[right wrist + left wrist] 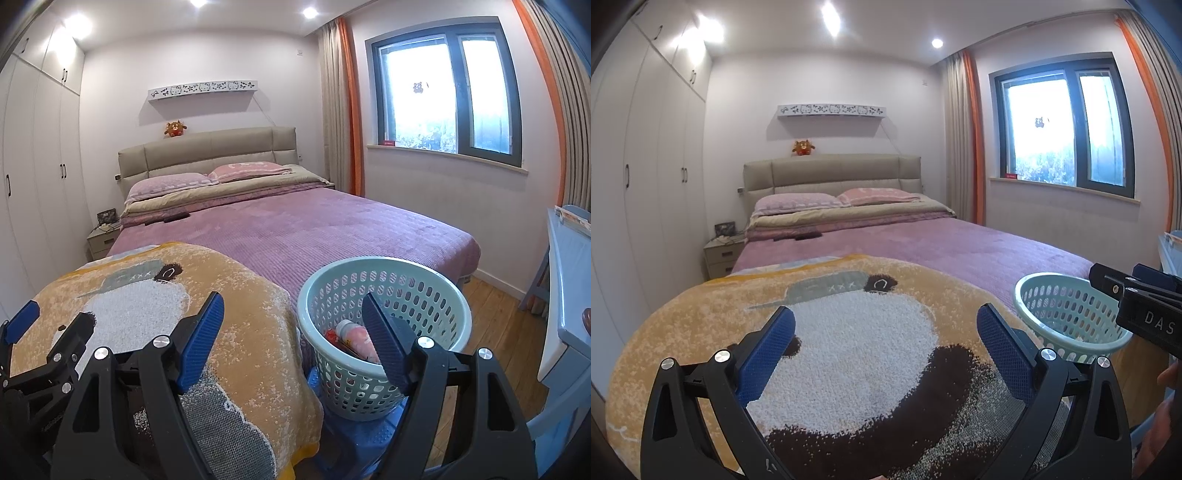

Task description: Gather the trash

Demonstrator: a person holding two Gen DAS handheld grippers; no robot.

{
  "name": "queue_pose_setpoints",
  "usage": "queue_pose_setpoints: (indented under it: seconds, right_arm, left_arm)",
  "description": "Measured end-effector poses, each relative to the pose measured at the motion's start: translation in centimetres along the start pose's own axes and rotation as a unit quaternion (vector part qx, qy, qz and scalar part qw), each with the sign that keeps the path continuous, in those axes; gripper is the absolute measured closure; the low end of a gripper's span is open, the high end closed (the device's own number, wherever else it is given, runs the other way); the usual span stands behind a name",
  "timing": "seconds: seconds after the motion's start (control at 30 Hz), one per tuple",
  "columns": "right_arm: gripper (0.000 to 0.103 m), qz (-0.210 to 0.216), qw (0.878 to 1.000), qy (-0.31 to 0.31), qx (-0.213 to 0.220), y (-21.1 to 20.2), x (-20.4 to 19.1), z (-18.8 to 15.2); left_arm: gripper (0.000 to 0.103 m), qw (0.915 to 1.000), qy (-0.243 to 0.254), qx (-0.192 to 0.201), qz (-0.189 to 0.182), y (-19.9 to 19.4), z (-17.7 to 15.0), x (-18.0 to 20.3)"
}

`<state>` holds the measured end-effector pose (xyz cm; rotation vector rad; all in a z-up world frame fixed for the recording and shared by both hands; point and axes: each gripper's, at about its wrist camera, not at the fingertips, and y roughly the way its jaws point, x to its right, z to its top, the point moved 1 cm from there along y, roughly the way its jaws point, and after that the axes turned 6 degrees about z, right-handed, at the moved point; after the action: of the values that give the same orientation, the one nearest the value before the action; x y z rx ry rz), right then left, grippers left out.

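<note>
Hovering spread and empty — right gripper (293,332), left gripper (886,347) alike. Sitting already in the basket (424,275) beside the blanket (236,317) — trash (351,334). Risking tipping the light basket if bumped.

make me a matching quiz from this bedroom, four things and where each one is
Things:
1. basket
2. plush toy
3. bear blanket
4. pink bottle

Places:
a. on top of the headboard
b. inside the basket
c. on a blue stool beside the bed
d. spread over the foot of the bed

Pairs: 1-c, 2-a, 3-d, 4-b
</note>
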<state>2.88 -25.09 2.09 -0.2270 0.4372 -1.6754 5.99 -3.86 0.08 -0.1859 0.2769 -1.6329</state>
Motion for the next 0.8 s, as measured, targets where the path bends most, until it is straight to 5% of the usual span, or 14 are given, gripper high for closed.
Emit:
queue_pose_setpoints:
  seconds: [0.8]
  right_arm:
    - [0.03, 0.004, 1.0, -0.001, 0.002, -0.15, -0.29, 0.0]
  left_arm:
    - [0.007, 0.9998, -0.008, -0.018, 0.006, 0.72, 0.05, -0.35]
